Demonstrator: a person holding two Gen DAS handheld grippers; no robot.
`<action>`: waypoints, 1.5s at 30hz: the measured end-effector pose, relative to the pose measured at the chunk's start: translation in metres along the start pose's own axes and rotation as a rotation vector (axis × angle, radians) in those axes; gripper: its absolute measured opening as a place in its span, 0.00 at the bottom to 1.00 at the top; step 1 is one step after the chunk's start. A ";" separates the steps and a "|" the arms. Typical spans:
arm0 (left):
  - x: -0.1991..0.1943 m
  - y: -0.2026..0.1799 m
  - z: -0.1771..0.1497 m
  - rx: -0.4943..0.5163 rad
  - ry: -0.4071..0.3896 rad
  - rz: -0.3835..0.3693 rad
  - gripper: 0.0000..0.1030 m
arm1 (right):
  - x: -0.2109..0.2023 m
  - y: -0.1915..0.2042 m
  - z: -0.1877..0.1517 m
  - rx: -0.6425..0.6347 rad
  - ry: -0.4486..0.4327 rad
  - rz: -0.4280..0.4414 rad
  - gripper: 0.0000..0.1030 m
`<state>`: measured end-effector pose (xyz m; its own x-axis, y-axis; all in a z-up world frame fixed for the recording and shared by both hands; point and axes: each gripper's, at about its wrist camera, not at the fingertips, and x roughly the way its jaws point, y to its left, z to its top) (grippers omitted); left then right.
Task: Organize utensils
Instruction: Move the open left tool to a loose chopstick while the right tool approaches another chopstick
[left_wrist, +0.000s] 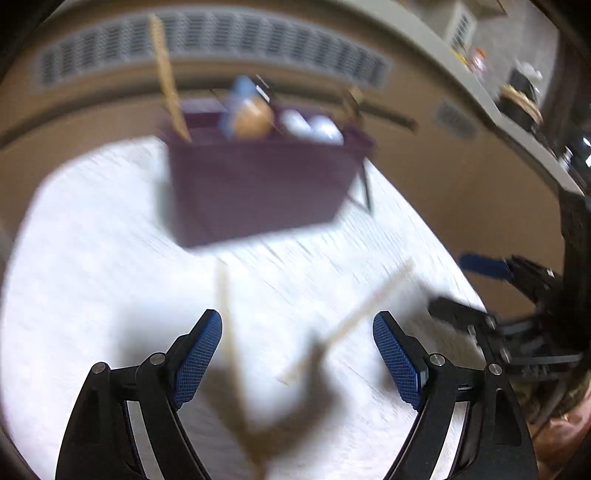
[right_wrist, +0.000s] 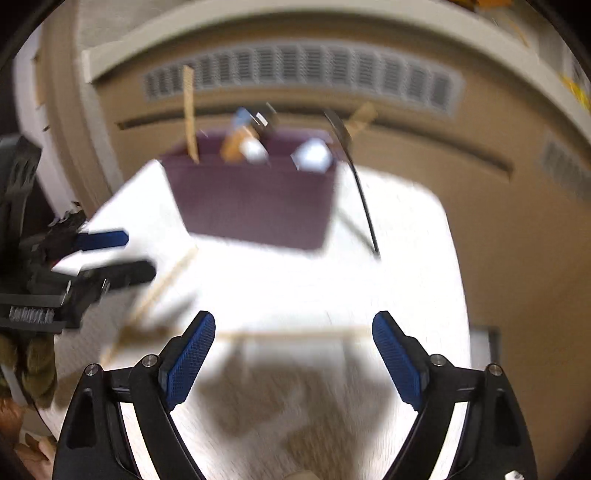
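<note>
Both views are blurred, so fine detail cannot be read. The left gripper (left_wrist: 297, 354) and the right gripper (right_wrist: 293, 354) are held above the white bench (left_wrist: 92, 258) with jaws spread wide and nothing between them. Two pale sticks, apparently chopsticks, lie loose on the bench: one (left_wrist: 225, 314) lengthwise near the left gripper, another (left_wrist: 369, 314) slanted beside it. The purple bin (left_wrist: 258, 192), already holding several utensils, stands at the far side. The nearer stick is best approached slowly, straddled crosswise near its middle, and pinched only once both pads flank it, since a thin stick is likely to roll.
</note>
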<state>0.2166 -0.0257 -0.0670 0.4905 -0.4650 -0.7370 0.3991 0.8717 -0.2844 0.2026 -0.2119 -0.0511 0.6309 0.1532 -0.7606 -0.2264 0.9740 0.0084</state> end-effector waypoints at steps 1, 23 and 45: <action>0.006 -0.005 -0.004 0.009 0.022 -0.020 0.82 | 0.001 -0.008 -0.008 0.019 0.004 -0.026 0.82; -0.027 -0.041 -0.044 0.080 0.079 0.054 0.82 | 0.061 -0.019 0.005 0.284 0.183 -0.010 0.86; -0.053 0.023 -0.040 -0.048 0.035 0.261 0.82 | 0.036 0.046 -0.027 -0.096 0.222 0.030 0.99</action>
<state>0.1689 0.0253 -0.0591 0.5448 -0.2187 -0.8095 0.2246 0.9682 -0.1103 0.1951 -0.1663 -0.0959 0.4468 0.1312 -0.8849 -0.3192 0.9475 -0.0207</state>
